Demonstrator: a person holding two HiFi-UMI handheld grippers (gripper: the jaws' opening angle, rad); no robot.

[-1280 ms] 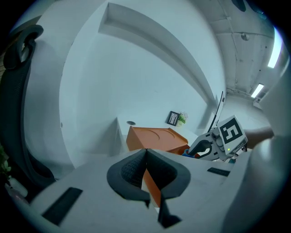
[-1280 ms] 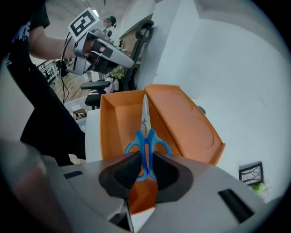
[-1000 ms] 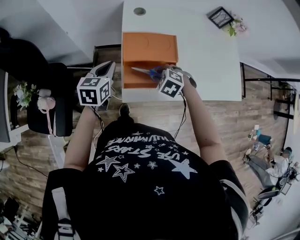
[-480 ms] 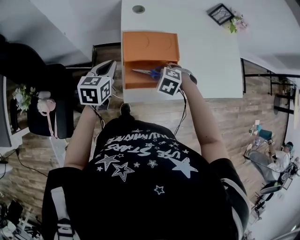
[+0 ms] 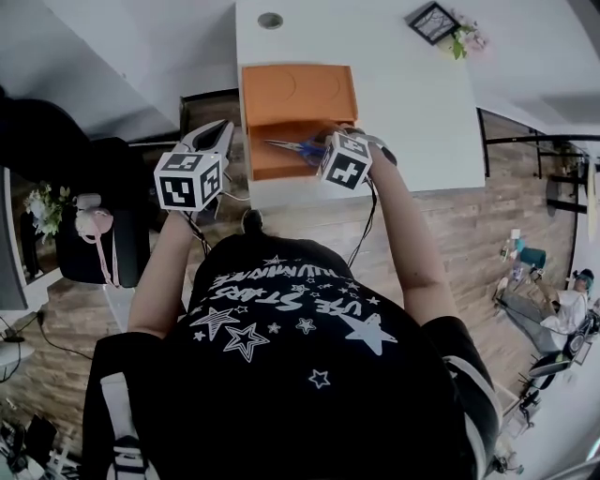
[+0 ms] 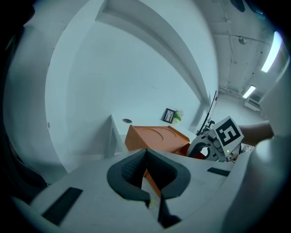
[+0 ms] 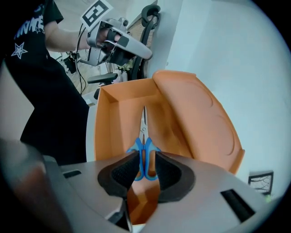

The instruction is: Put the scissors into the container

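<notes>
An orange container (image 5: 281,161) with its lid (image 5: 298,94) folded back stands on the white table (image 5: 412,112). My right gripper (image 5: 325,148) is shut on the blue handles of the scissors (image 5: 292,146), holding them over the container's open part. In the right gripper view the scissors (image 7: 144,152) sit between the pads with the steel blades pointing down into the container (image 7: 111,120). My left gripper (image 5: 213,136) hovers left of the container, off the table's edge. Its jaws (image 6: 145,169) are shut with nothing in them, and the container (image 6: 154,139) lies just beyond.
A framed picture (image 5: 432,22) with small flowers stands at the table's far right corner, and a round cable hole (image 5: 270,20) lies behind the container. A black chair (image 5: 94,187) with pink headphones (image 5: 92,214) stands to the left on the wooden floor.
The right gripper with the scissors has edged slightly forward over the container. The left gripper has hardly moved.
</notes>
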